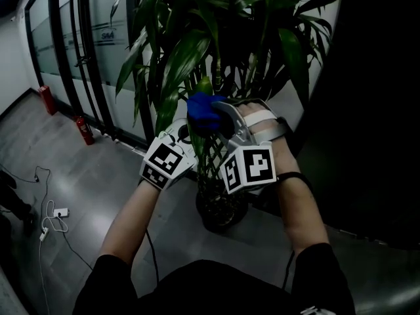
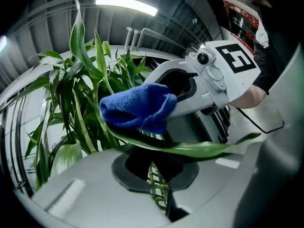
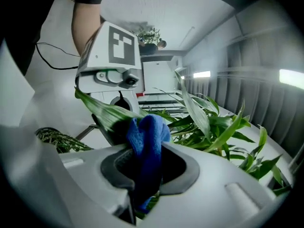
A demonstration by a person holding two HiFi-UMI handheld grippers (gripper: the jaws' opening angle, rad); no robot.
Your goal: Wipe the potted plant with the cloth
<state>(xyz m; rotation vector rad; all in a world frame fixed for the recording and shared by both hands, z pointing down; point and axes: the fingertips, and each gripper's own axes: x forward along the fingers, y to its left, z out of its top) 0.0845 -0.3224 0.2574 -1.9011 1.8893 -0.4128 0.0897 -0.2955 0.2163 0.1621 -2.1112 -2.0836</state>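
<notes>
- One dark pot (image 1: pixel 220 210) holds the plant (image 1: pixel 189 52).
- Right gripper (image 3: pixel 142 172) clamps the blue cloth (image 3: pixel 148 133).
- Left gripper (image 2: pixel 159 177): jaws narrow, a leaf (image 2: pixel 199 149) lying across them.

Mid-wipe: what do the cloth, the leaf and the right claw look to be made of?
The cloth: soft blue pile fabric, probably microfibre or terry; fuzzy nap, plump folds.
The leaf: living foliage, smooth and slightly glossy; a pale sheen runs along it.
The right claw: hard moulded plastic, matt light grey, with rounded seamless edges; its dark inner lining may be rubber.
</notes>
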